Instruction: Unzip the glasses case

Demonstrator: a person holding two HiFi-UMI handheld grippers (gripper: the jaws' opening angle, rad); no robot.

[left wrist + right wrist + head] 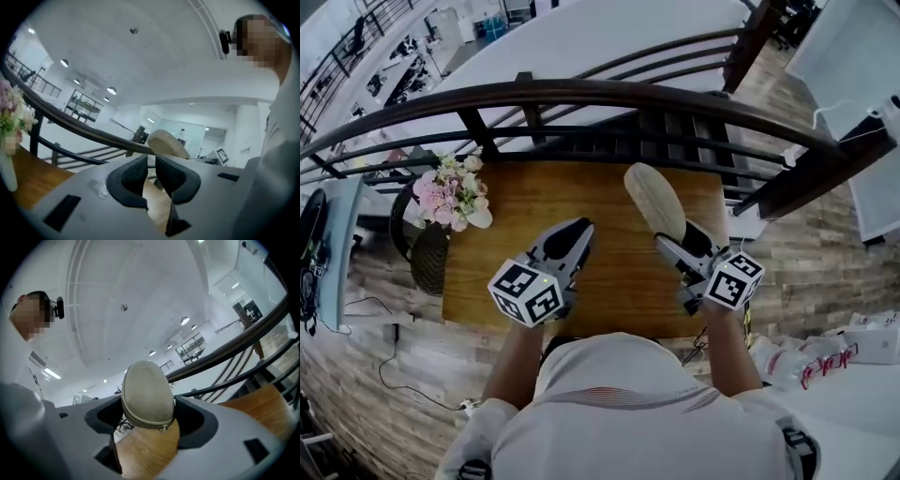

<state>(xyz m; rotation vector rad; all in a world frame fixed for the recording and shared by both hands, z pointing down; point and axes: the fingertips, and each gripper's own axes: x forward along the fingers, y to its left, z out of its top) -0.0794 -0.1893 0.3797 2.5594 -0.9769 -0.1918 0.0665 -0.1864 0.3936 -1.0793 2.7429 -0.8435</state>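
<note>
The beige oval glasses case is held up above the wooden table, slanting away from me. My right gripper grips its near end, one pad on each side. In the right gripper view the case fills the gap between the jaws, with its zipper pull hanging at the lower edge. My left gripper hovers to the left of the case, apart from it, jaws shut on nothing. In the left gripper view the left gripper shows closed pads, with the case beyond them.
A bunch of pink and white flowers stands in a dark vase at the table's left edge; the flowers also appear in the left gripper view. A dark curved railing runs behind the table. White packages lie at the right.
</note>
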